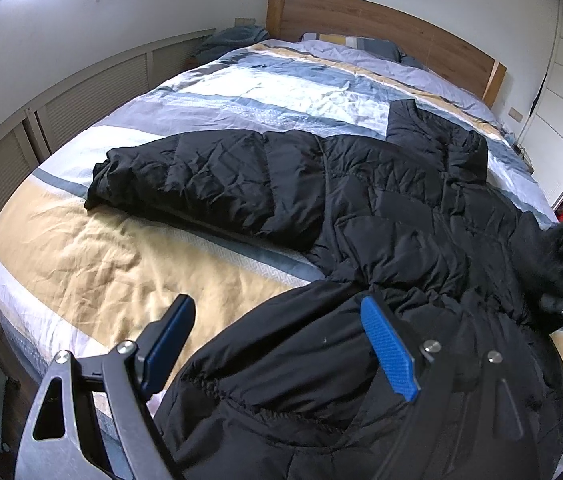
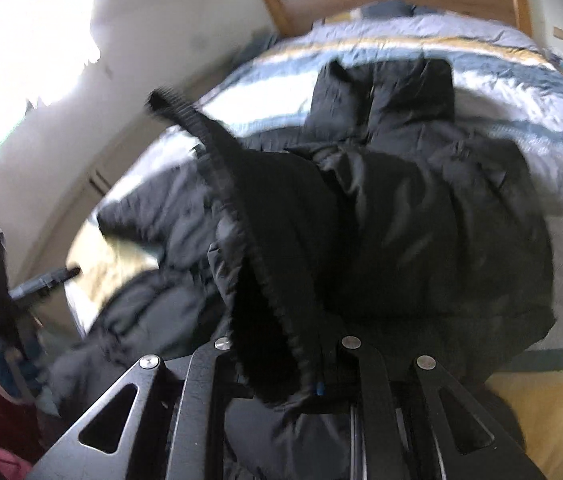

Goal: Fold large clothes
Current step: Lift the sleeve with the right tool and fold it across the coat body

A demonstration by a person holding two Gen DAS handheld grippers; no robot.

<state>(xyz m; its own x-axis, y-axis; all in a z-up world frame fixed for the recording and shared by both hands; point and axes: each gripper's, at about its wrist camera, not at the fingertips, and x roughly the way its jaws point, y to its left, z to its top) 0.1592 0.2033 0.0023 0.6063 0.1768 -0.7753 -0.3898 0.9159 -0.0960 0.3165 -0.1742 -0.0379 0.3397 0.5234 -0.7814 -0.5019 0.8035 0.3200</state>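
Jacket: a black quilted puffer jacket lies spread across the foot half of the bed, its collar toward the headboard and its elastic hem at the foot edge, nearest the person.

Sleeve: one sleeve stretches flat toward the bed's left edge, not yet folded in, laid out so the body can be squared first.

Lifted part: a ribbed cuff or hem band stands up off the jacket, raised from the bed's right side toward the jacket's middle; the right-wrist view is blurred, so which part this is I cannot tell for sure.

Right gripper: the right gripper is clenched on that black fabric, its blue pads almost buried in cloth; the tight pinch seems meant to carry the layer over without slipping.

Left gripper: the left gripper is released, jaws wide apart, with the hem bunched between the blue pads but not pressed; it sits at the foot edge, likely ready to pin or take the hem.

Bedding: a striped duvet in tan, blue and white carries the jacket.

Surroundings: wooden headboard at the far end, louvred panels along the left wall.
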